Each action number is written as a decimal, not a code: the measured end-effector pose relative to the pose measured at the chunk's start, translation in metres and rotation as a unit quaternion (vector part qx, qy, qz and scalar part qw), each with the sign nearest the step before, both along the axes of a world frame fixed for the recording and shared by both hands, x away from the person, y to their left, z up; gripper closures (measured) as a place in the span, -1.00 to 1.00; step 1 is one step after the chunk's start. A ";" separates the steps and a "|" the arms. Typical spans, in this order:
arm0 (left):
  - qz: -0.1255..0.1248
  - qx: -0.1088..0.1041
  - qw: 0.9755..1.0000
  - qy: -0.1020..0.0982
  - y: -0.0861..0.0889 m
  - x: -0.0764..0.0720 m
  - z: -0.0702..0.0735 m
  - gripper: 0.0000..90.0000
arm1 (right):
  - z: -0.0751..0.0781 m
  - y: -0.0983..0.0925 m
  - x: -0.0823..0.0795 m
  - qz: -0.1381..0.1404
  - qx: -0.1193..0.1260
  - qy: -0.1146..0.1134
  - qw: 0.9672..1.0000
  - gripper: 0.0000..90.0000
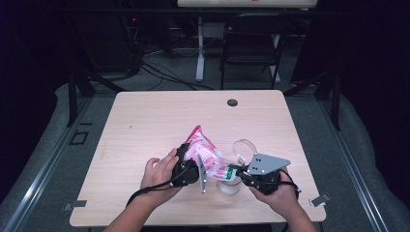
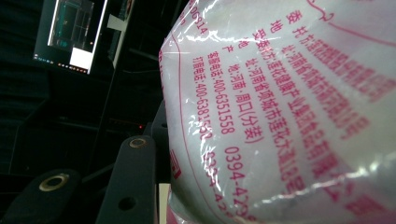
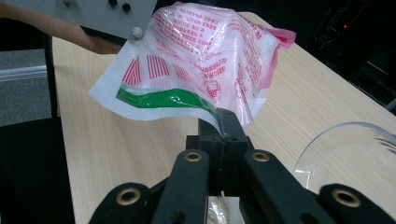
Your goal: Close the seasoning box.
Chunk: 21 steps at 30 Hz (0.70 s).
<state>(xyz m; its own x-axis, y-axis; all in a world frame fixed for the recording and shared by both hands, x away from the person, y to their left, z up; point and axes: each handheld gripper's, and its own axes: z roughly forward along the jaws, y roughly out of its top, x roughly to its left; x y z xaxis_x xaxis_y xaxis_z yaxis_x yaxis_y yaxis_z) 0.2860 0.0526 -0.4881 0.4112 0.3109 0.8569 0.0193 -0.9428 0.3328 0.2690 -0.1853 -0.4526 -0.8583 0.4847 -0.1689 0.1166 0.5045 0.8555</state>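
You've got the red-and-white printed plastic bag [image 1: 205,154] grasped by both tools: left tool [image 1: 192,166] on its body, right tool [image 3: 224,122] clenched on its corner. Bag tilted over clear round container [image 1: 245,147]; pouring still left.

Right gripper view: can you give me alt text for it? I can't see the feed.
The right tongs are shut on the lower edge of a white plastic bag with red print and a green band, held up over the wooden table. A clear plastic container curves in at the right.
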 end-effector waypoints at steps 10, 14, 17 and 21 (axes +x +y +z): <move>-0.003 0.007 1.000 -0.009 -0.001 0.000 0.001 0.35 | -0.001 -0.001 0.001 -0.002 0.000 0.002 1.000 1.00; -0.001 0.007 1.000 -0.010 -0.001 -0.001 0.001 0.35 | -0.002 -0.001 0.001 -0.002 0.000 0.003 1.000 1.00; -0.003 0.009 1.000 -0.014 -0.001 -0.001 0.001 0.35 | -0.002 -0.001 0.001 -0.003 -0.001 0.002 1.000 1.00; -0.005 0.014 1.000 -0.019 -0.002 -0.001 0.002 0.35 | -0.003 -0.001 0.001 -0.003 -0.002 0.002 1.000 1.00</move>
<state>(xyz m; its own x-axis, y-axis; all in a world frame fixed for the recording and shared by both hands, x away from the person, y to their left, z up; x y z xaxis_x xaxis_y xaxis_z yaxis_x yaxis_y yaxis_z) 0.2845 0.0510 -0.4864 0.3806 0.2832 0.8803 -0.0020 -0.9517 0.3071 0.2703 -0.1863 -0.4553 -0.8564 0.4886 -0.1670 0.1226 0.5065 0.8535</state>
